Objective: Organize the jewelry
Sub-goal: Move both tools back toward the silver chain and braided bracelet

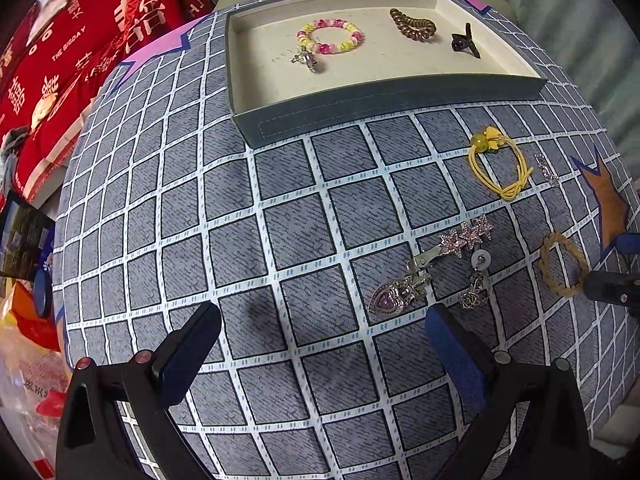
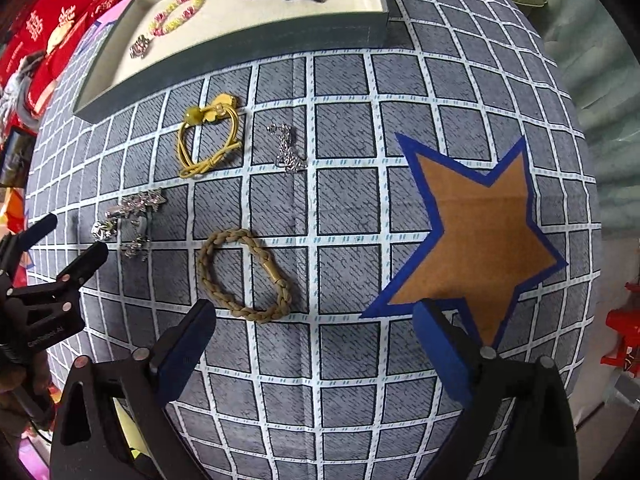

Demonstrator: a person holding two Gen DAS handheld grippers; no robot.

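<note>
One shallow cream-lined tray holds four pieces; six more lie on the checked cloth, including a braided tan bracelet. Left gripper and right gripper gape empty.

Matt woven checked cloth; braided cord bracelet; glossy beads.

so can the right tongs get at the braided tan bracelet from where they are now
Probably yes. The right tongs hang open just short of the braided tan bracelet, which lies alone on the checked cloth, nothing over it. The left tongs are off to the side.
</note>
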